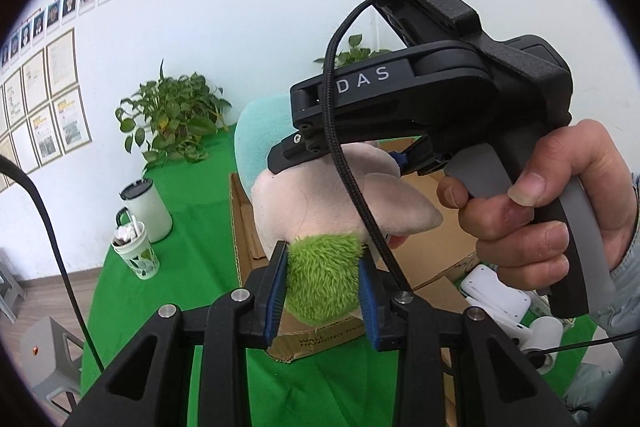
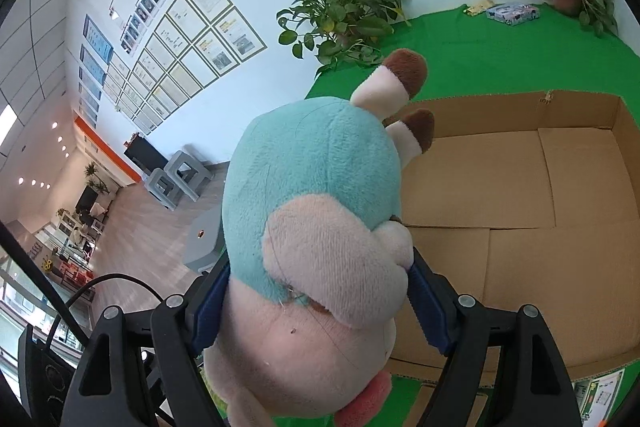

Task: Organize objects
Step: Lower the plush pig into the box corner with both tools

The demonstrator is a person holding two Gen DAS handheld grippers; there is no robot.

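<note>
A plush toy (image 2: pixel 312 211) with a teal body, pale pink head and brown-tipped feet hangs above an open cardboard box (image 2: pixel 520 195) on the green table. My right gripper (image 2: pixel 316 303) is shut on the toy's head. In the left wrist view my left gripper (image 1: pixel 322 287) is shut on the toy's fuzzy green tuft (image 1: pixel 322 279). The toy's pink head (image 1: pixel 320 203) shows beyond it, with the right gripper's black body (image 1: pixel 432 99) and the hand holding it above the box (image 1: pixel 440 251).
A white lidded mug (image 1: pixel 146 211) and a patterned cup (image 1: pixel 136 251) stand at the table's left. Potted plants (image 2: pixel 344 15) line the wall; a small printed box (image 2: pixel 512 13) lies at the back. White gadgets (image 1: pixel 500 295) lie right of the box. Grey stools (image 2: pixel 176 175) stand on the floor.
</note>
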